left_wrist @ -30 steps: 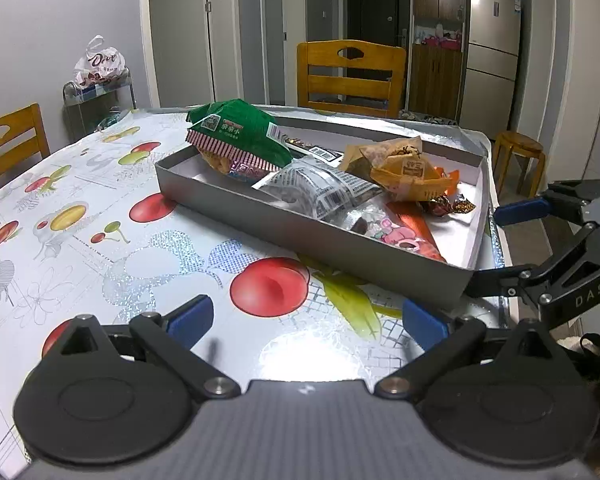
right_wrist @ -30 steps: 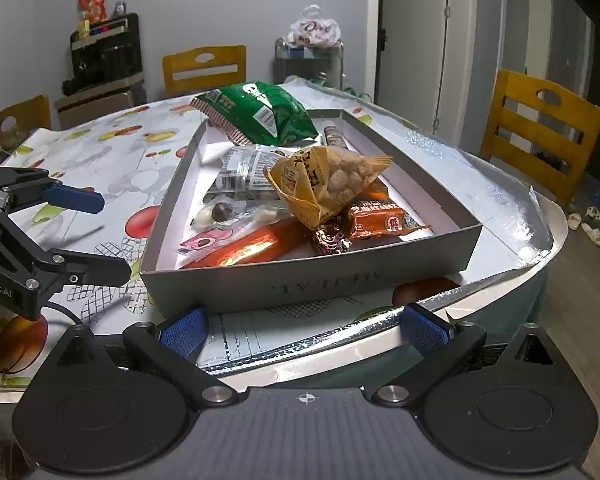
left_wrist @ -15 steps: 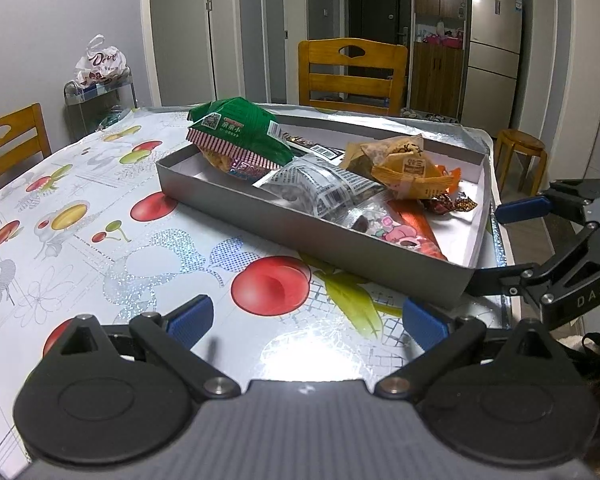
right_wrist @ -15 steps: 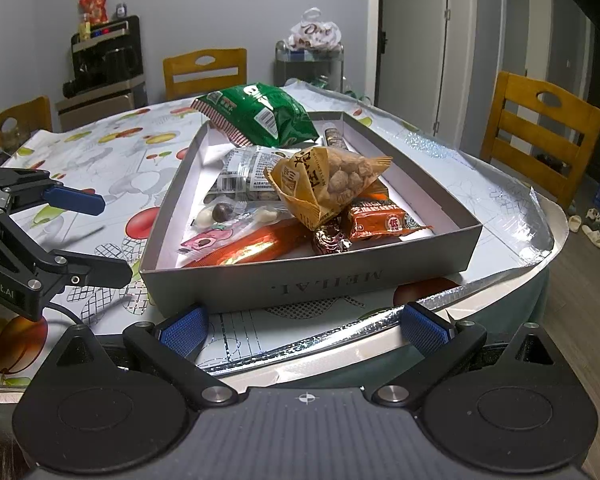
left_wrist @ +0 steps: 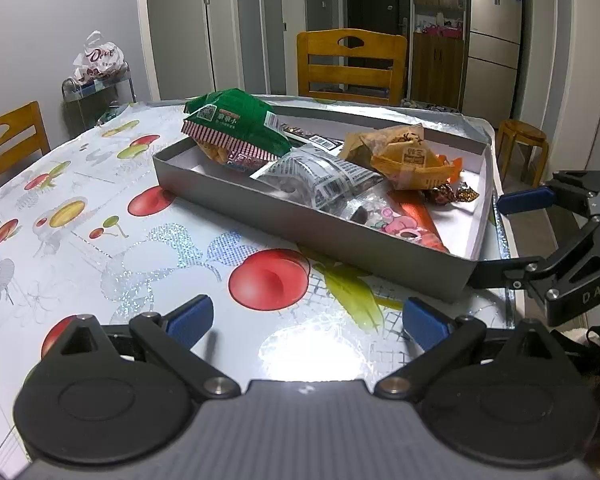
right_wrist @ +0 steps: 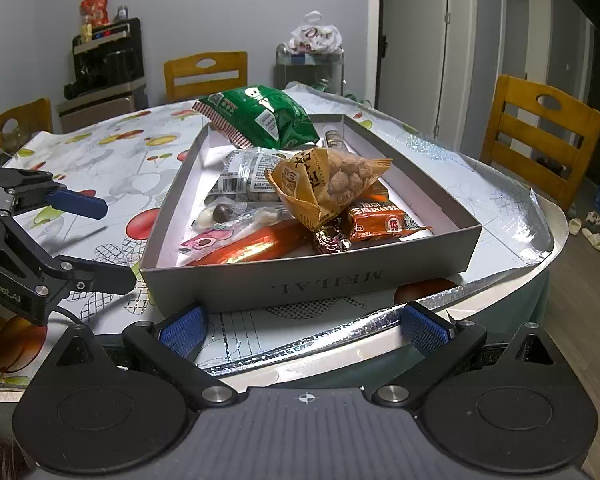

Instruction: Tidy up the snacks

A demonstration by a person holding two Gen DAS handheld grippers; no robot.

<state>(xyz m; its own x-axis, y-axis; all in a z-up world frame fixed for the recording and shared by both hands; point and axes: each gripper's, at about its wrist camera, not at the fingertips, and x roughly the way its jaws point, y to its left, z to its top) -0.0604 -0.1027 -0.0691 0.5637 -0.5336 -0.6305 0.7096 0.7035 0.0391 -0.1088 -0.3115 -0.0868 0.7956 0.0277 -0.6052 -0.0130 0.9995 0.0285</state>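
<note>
A grey cardboard box (right_wrist: pixel 312 284) (left_wrist: pixel 268 216) sits on the table and holds several snacks. A green bag (right_wrist: pixel 260 120) (left_wrist: pixel 236 124) leans over its far corner. A yellow bag of round snacks (right_wrist: pixel 328 188) (left_wrist: pixel 400 156) lies on top, beside a newsprint-patterned pack (left_wrist: pixel 316 180), a long orange-red bar (right_wrist: pixel 252 246) and an orange wrapper (right_wrist: pixel 384 222). My left gripper (left_wrist: pixel 306 320) is open over the tablecloth, short of the box. My right gripper (right_wrist: pixel 304 326) is open at the table edge, just before the box's front wall. Each shows in the other's view.
The table (left_wrist: pixel 100 240) has a fruit-print cloth with a silver foil edge (right_wrist: pixel 500 216). Wooden chairs (left_wrist: pixel 352 64) (right_wrist: pixel 540 132) stand around it. A small rack with a white bag (left_wrist: pixel 98 64), a fridge (left_wrist: pixel 494 36) and a stool (left_wrist: pixel 522 136) are beyond.
Both grippers have drifted only slightly; the box looks a little nearer in the right wrist view. Nothing was taken hold of or let go.
</note>
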